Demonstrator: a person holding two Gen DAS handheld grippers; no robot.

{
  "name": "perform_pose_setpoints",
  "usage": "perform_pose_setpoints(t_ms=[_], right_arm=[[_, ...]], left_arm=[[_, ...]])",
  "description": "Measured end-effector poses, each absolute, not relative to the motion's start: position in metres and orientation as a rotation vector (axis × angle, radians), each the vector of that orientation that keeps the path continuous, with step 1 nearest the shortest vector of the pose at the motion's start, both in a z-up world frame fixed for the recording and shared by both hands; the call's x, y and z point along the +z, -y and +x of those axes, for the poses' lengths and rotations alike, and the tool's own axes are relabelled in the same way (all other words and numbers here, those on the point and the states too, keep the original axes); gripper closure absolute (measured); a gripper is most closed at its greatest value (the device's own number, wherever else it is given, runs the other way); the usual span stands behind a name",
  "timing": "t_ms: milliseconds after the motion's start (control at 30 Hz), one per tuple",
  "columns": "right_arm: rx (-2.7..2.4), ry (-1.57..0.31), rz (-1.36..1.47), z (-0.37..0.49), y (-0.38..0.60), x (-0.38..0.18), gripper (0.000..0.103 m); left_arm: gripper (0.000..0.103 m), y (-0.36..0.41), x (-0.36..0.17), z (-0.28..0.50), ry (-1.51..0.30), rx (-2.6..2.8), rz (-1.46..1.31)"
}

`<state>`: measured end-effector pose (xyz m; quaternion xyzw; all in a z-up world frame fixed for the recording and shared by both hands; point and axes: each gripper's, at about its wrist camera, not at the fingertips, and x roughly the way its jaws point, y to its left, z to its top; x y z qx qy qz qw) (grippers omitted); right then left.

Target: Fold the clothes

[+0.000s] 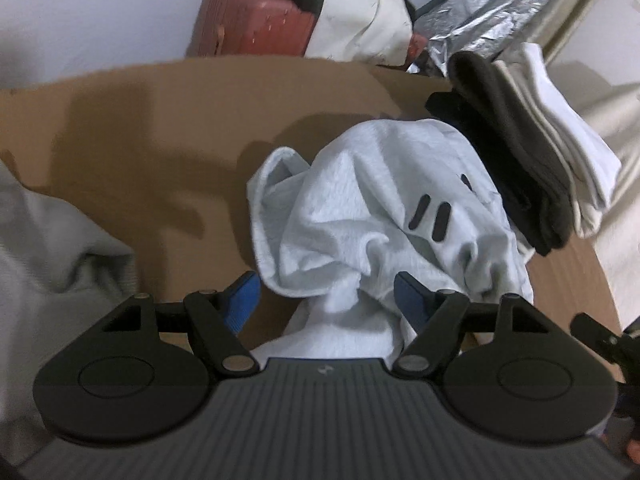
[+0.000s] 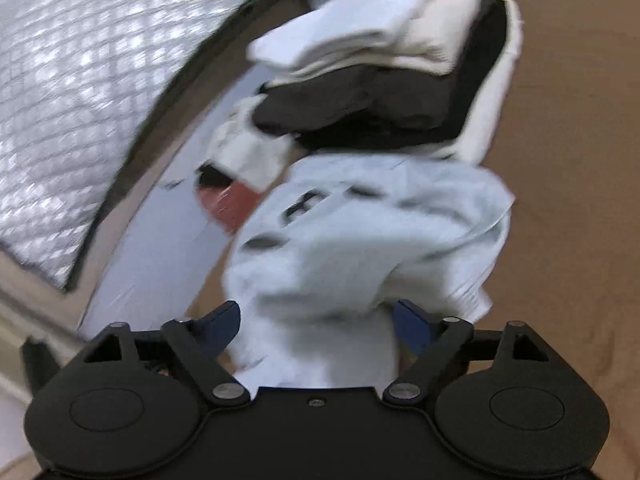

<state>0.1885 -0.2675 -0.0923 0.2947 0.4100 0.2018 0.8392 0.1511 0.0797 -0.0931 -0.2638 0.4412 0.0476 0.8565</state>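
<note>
A crumpled light grey garment (image 1: 360, 208) with black marks printed on it lies on brown cardboard (image 1: 160, 140). My left gripper (image 1: 326, 300) is open, its blue pads (image 1: 242, 300) wide apart. A bunched neck of the garment runs between them and touches only the right-hand pad. In the right wrist view the same garment (image 2: 360, 240) is blurred and fills most of the gap between the spread fingers of my right gripper (image 2: 318, 322), which is open. Whether the cloth merely rests there is not clear.
A stack of folded black and white clothes (image 1: 520, 160) (image 2: 380, 80) sits just beyond the garment. A red suitcase (image 1: 256, 20), silver foil sheeting (image 1: 480, 8) (image 2: 80, 80) and a white bag lie behind the cardboard (image 2: 568, 160). Grey cloth (image 1: 40, 260) lies at the left.
</note>
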Motion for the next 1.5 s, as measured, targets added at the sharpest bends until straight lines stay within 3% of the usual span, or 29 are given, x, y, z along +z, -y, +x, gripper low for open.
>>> perform_pose_setpoints(t_ms=[133, 233, 433, 467, 500, 533, 567, 600, 633, 667, 700, 733, 767, 800, 833, 900, 1067, 1333, 1500], right_arm=[[0.328, -0.869, 0.611, 0.226, 0.282, -0.113, 0.015], [0.305, -0.877, 0.549, 0.245, 0.288, -0.122, 0.015], [0.255, -0.859, 0.453, 0.28, 0.302, -0.144, 0.015], [0.256, -0.859, 0.48, 0.288, 0.307, -0.152, 0.015], [0.253, -0.855, 0.519, 0.296, 0.314, -0.161, 0.015], [0.23, -0.861, 0.569, 0.302, 0.321, -0.171, 0.015], [0.219, -0.862, 0.601, 0.305, 0.324, -0.179, 0.015], [0.225, -0.846, 0.618, 0.306, 0.325, -0.185, 0.022], [0.233, -0.837, 0.608, 0.306, 0.322, -0.189, 0.042], [0.266, -0.846, 0.582, 0.306, 0.313, -0.193, 0.053], [0.306, -0.866, 0.567, 0.306, 0.303, -0.195, 0.071], [0.371, -0.887, 0.557, 0.305, 0.289, -0.196, 0.081], [0.42, -0.901, 0.553, 0.304, 0.278, -0.197, 0.081], [0.462, -0.904, 0.548, 0.3, 0.267, -0.194, 0.081], [0.504, -0.907, 0.542, 0.296, 0.255, -0.192, 0.082], [0.583, -0.919, 0.591, 0.287, 0.244, -0.183, 0.084], [0.652, -0.859, 0.614, 0.253, 0.253, -0.146, 0.087], [0.612, -0.536, 0.607, 0.152, 0.357, -0.047, 0.088], [0.476, -0.296, 0.513, 0.108, 0.432, 0.034, 0.088]], left_arm=[[0.029, -0.092, -0.11, 0.176, -0.915, 0.147, -0.681], [0.029, -0.116, -0.108, 0.175, -0.775, 0.259, -0.772], [0.026, -0.112, -0.155, 0.199, -0.944, 0.175, -0.825], [0.023, -0.111, -0.168, 0.202, -0.975, 0.176, -0.855], [0.01, -0.11, -0.178, 0.203, -0.985, 0.198, -0.863], [0.004, -0.109, -0.184, 0.205, -0.976, 0.2, -0.861], [0.001, -0.109, -0.185, 0.206, -0.966, 0.2, -0.87], [0.0, -0.108, -0.186, 0.208, -0.956, 0.199, -0.88], [0.0, -0.108, -0.187, 0.209, -0.946, 0.198, -0.89], [0.0, -0.106, -0.189, 0.211, -0.936, 0.172, -0.927], [0.0, -0.104, -0.191, 0.214, -0.928, 0.142, -0.964], [0.009, -0.1, -0.197, 0.221, -0.968, 0.035, -1.028], [0.017, -0.096, -0.203, 0.228, -1.007, -0.074, -1.093], [0.037, -0.088, -0.211, 0.232, -1.061, -0.175, -1.198], [0.051, -0.079, -0.218, 0.233, -1.108, -0.24, -1.286], [0.058, -0.06, -0.216, 0.233, -1.14, -0.277, -1.293], [0.063, -0.028, -0.162, 0.221, -1.048, -0.402, -1.156], [0.064, 0.103, -0.033, 0.19, -0.886, -0.777, -0.797], [0.064, 0.206, 0.061, 0.177, -0.631, -0.94, -0.557]])
